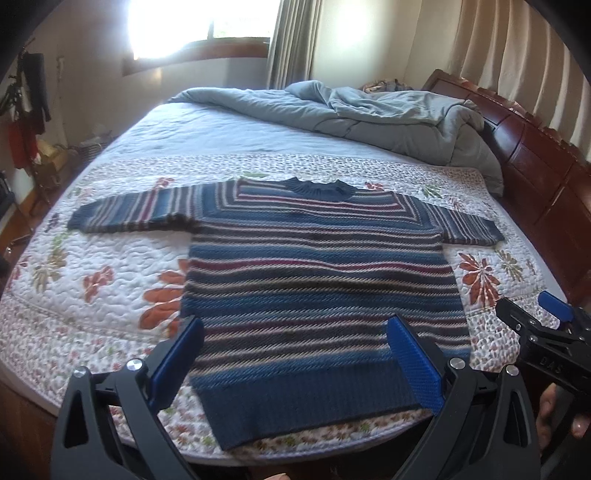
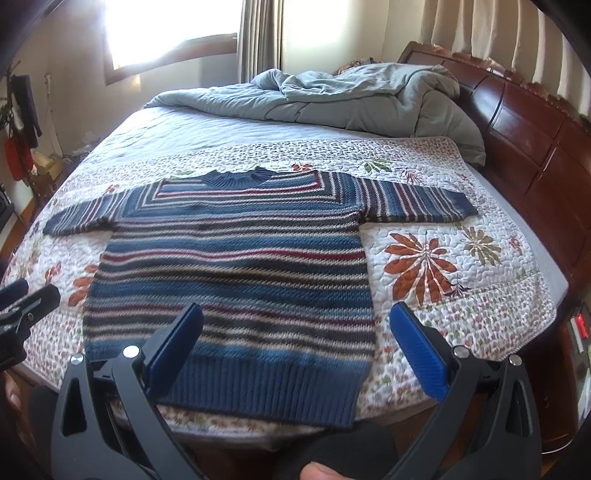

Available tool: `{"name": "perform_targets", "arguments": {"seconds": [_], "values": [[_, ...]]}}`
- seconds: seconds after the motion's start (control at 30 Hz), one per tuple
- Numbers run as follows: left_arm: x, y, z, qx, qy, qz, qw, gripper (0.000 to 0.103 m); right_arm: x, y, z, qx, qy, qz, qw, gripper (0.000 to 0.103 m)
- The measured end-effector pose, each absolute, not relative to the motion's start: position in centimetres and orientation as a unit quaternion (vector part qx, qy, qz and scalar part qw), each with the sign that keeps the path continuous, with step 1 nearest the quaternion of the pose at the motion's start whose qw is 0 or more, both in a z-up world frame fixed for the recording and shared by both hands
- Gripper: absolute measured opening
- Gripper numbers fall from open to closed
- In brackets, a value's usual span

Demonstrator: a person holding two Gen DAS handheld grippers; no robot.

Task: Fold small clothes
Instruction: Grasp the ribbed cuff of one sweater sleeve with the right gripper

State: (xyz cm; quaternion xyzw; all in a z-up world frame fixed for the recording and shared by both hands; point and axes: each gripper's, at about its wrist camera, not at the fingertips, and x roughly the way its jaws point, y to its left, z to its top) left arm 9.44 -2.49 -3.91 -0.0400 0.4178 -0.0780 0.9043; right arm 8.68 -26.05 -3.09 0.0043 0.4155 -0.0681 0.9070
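Blue-padded left gripper (image 1: 295, 350) gapes wide and empty above the striped sweater (image 1: 317, 280), its right finger covering the hem's corner; floral quilt (image 1: 110, 266) lies bare leftward.

Right gripper (image 2: 295, 343), equally wide and empty, hides part of the ribbed hem; sleeves lie spread, quilt open rightward.

A white quilt (image 2: 461, 266) with orange flowers covers the near end of the bed. At the far end a grey duvet (image 2: 351, 99) lies bunched against the dark wooden headboard (image 2: 524, 133) on the right. Bright window (image 2: 166, 33) far left, curtains (image 2: 258, 37) beside it.
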Motion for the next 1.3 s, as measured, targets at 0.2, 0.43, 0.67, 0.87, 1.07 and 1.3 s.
{"name": "perform_targets", "arguments": {"seconds": [0.2, 0.43, 0.67, 0.87, 1.07, 1.3], "values": [[14.7, -6.1, -5.3, -0.010, 0.424, -0.110, 0.899, 0.099, 13.2, -32.3, -4.4, 0.060, 0.420, -0.062, 0.903, 0.101], [22.2, -11.3, -8.0, 0.001, 0.422, -0.150, 0.894, 0.099, 20.0, -44.0, -8.7, 0.182, 0.438, -0.050, 0.879, 0.100], [27.0, -16.2, -10.5, 0.014, 0.417, -0.199, 0.887, 0.099, 27.0, -60.0, -11.9, 0.255, 0.445, -0.110, 0.851, 0.099], [29.1, -19.1, -13.2, 0.041, 0.417, -0.212, 0.883, 0.099, 30.9, -76.1, -16.0, 0.435, 0.402, -0.154, 0.791, 0.044], [29.5, -20.5, -16.3, 0.055, 0.437, -0.218, 0.871, 0.099, 32.5, -81.2, -19.1, 0.464, 0.386, -0.185, 0.775, 0.048], [30.2, -21.2, -17.3, 0.046, 0.438, -0.218, 0.871, 0.099, 35.3, -82.9, -21.5, 0.481, 0.378, -0.178, 0.771, 0.053]]}}
